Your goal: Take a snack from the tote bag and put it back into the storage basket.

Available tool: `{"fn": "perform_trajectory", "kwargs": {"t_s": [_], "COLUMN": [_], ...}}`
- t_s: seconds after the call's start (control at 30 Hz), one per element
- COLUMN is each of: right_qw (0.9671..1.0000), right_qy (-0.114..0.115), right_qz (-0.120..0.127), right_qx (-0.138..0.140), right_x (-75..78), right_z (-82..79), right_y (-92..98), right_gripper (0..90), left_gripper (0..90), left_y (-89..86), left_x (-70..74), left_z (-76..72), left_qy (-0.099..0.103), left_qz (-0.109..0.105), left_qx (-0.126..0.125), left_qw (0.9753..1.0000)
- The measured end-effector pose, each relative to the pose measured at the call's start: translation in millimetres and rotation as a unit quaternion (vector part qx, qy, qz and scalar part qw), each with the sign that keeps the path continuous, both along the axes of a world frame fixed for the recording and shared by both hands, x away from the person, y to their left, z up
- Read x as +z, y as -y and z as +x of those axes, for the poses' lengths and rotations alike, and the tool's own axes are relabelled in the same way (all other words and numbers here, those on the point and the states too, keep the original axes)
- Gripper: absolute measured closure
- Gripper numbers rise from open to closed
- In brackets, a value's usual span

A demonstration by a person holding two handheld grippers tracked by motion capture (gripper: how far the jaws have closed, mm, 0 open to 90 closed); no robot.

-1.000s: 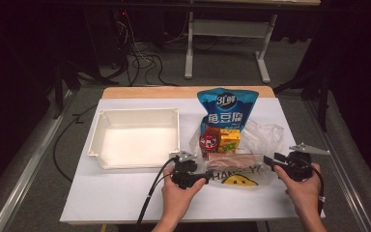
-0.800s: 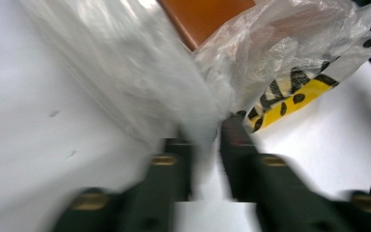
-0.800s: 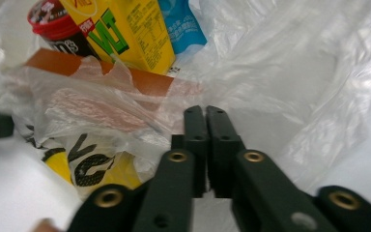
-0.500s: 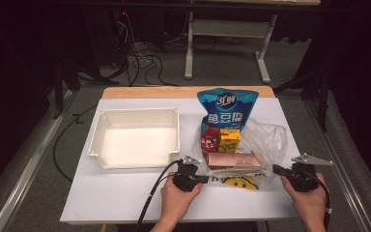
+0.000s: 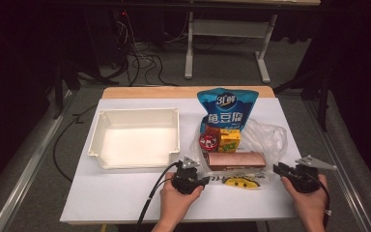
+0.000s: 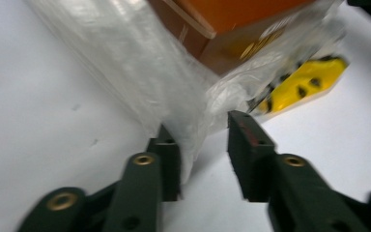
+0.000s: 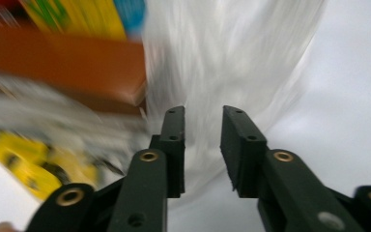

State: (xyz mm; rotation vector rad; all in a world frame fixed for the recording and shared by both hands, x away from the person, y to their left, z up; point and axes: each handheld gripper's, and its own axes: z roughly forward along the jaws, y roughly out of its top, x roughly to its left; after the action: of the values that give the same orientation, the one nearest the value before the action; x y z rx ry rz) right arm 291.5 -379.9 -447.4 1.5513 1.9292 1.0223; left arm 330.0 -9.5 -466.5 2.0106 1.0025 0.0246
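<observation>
The white surface (image 5: 125, 198) carries everything, and the largest thing on it is the empty white tray (image 5: 136, 137), which stands at the left part, well apart from the right tongs. Next to the tray, at the right, lies the clear plastic bag (image 5: 265, 137), crumpled and flat, with several goods on it or in it. The blue snack pouch (image 5: 227, 111) lies at the far end of the group, and just in front of it are a small yellow carton (image 5: 229, 140) and a round red item (image 5: 208, 141), side by side. Nearer to the person lies the long brown box (image 5: 235, 160), and in front of that box a yellow packet (image 5: 241, 182) with black marks shows through the plastic. The left tongs (image 5: 204, 181) are at the near left corner of the bag; in the left gripper view the jaws stand spread, and a fold of the bag (image 6: 193, 116) lies between them, touching one jaw. The right tongs (image 5: 276, 168) are at the near right edge of the bag; in the right gripper view, which is blurred, the jaws are also apart with a narrow gap, and the plastic (image 7: 232, 63) lies just ahead of them.
</observation>
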Motion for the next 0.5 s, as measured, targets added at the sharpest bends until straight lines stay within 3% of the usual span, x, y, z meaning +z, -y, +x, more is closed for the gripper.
{"fn": "perform_trajectory", "kwargs": {"t_s": [0.03, 0.07, 0.1, 0.13, 0.2, 0.23, 0.27, 0.3, 0.37, 0.43, 0.5], "right_qw": [0.9991, 0.9991, 0.9970, 0.9970, 0.9956, 0.9952, 0.9952, 0.9962, 0.9966, 0.9981, 0.9984], "right_qy": [0.040, 0.040, 0.076, 0.076, 0.091, 0.086, 0.086, 0.067, 0.058, 0.019, 0.010], "right_qz": [0.009, 0.009, 0.016, 0.016, 0.005, 0.005, 0.005, -0.009, -0.013, -0.035, -0.030], "right_qx": [-0.009, -0.009, -0.004, -0.004, 0.021, 0.046, 0.046, 0.054, 0.057, 0.046, 0.046], "right_x": [16.4, 16.4, 28.8, 28.8, 36.8, 40.8, 40.8, 39.2, 36.5, 20.4, 16.9], "right_z": [-8.1, -8.1, -11.8, -11.8, -5.5, 9.3, 9.3, 28.7, 37.9, 67.2, 72.3], "right_y": [1.0, 1.0, -3.2, -3.2, -11.9, -21.1, -21.1, -30.7, -35.1, -42.2, -42.0], "right_gripper": [64.8, 64.8, 62.4, 62.4, 60.1, 56.9, 56.9, 53.9, 52.9, 55.2, 57.8], "left_gripper": [58.4, 56.6, 54.9, 52.6, 48.7, 45.2, 44.8, 44.1, 43.6, 50.0, 54.0], "left_y": [-4.9, -4.9, -9.3, -9.3, -9.8, -5.5, -5.5, -2.9, 2.4, 7.3, 9.7], "left_x": [7.5, 7.5, 16.2, 16.2, 25.7, 30.5, 30.5, 31.4, 29.0, 21.6, 11.0], "left_z": [-3.8, -3.8, -7.1, -7.1, -8.1, -5.1, -5.1, -1.5, 7.5, 15.3, 20.8], "left_qy": [0.012, 0.012, 0.022, 0.022, 0.029, 0.050, 0.050, 0.052, 0.048, 0.049, 0.034], "left_qz": [-0.006, -0.006, -0.016, -0.016, -0.039, -0.024, -0.024, -0.021, -0.017, 0.011, 0.030], "left_qx": [0.004, 0.004, 0.007, 0.007, 0.026, 0.051, 0.051, 0.065, 0.087, 0.106, 0.104], "left_qw": [0.9999, 0.9999, 0.9996, 0.9996, 0.9985, 0.9972, 0.9972, 0.9963, 0.9949, 0.9931, 0.9935]}}
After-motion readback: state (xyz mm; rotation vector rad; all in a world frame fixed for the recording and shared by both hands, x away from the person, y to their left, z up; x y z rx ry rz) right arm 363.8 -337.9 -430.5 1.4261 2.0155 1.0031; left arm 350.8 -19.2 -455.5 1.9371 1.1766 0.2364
